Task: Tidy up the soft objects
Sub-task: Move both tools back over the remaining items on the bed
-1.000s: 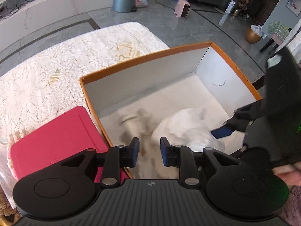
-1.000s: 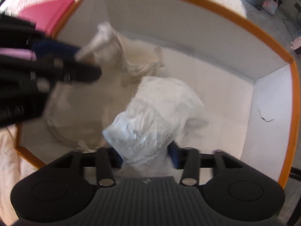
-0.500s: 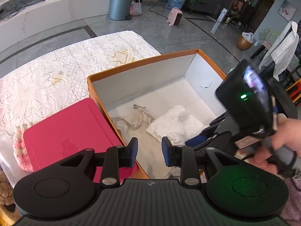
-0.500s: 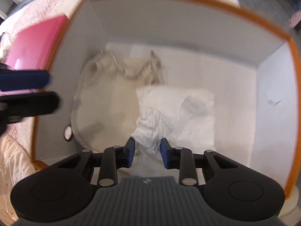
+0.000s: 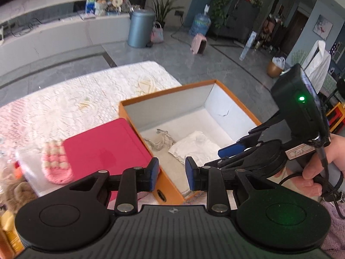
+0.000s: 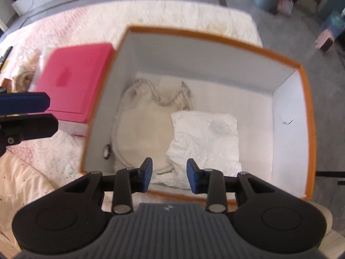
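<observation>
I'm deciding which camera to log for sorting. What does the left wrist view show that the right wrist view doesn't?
Only the left wrist view shows the pink knitted item beside the pink lid and the hand holding the right gripper. Only the right wrist view shows the beige drawstring bag spread out whole. Both show the orange box, the white cloth inside it, and the pink lid.

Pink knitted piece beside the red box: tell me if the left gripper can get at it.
Probably yes. The pink knitted piece lies uncovered beside the red box, and the left gripper is open and empty, nothing between.
</observation>
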Demonstrator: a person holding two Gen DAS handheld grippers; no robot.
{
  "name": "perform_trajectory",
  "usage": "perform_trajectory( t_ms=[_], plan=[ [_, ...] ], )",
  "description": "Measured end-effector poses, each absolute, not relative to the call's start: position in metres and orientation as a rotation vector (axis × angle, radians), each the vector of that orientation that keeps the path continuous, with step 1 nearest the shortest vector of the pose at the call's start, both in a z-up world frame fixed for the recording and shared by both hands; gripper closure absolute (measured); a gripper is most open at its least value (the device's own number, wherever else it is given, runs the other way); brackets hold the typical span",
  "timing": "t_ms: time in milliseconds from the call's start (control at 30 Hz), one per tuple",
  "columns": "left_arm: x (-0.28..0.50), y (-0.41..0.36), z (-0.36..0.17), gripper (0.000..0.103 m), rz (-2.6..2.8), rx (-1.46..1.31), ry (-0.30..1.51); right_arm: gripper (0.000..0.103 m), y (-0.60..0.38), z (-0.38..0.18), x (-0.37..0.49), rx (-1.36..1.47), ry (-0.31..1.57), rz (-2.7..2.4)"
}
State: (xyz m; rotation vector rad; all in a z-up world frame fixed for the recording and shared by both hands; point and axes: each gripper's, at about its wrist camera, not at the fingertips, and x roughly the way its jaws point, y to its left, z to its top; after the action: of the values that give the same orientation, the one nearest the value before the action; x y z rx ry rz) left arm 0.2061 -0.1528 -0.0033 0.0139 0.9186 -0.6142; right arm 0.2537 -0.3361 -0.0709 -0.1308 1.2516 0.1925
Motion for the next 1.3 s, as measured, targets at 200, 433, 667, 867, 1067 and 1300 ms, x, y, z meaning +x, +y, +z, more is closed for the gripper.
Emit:
perform_trajectory(
  t_ms=[200, 433, 667, 867, 1067, 1300],
  plan=[
    [0.165, -0.118, 0.015, 0.073, -0.55, -0.015, 0.825, 0.068, -0.308, -0.021, 0.204, -0.104, 1.072, 0.196],
    [0.125, -0.073, 0.016, 0.076, -0.442, -0.055, 0.738, 0.068, -0.251, 0.001, 0.146, -0.066, 0.852, 0.241],
    [0.097, -0.027, -0.002, 0.076, -0.278, -0.07, 0.71, 0.068, -0.194, -0.02, 0.104, 0.029, 0.701, 0.299],
    [0.083, 0.024, -0.025, 0.076, -0.183, -0.095, 0.722, 0.068, -0.148, -0.044, 0.103, 0.054, 0.747, 0.324],
    [0.082, 0.065, -0.048, 0.076, -0.059, -0.068, 0.738, 0.06, -0.116, -0.074, 0.117, 0.017, 0.785, 0.343],
    [0.107, 0.091, -0.068, 0.059, 0.034, 0.008, 0.793, 0.053, -0.086, -0.096, 0.151, -0.046, 0.81, 0.368]
  ],
)
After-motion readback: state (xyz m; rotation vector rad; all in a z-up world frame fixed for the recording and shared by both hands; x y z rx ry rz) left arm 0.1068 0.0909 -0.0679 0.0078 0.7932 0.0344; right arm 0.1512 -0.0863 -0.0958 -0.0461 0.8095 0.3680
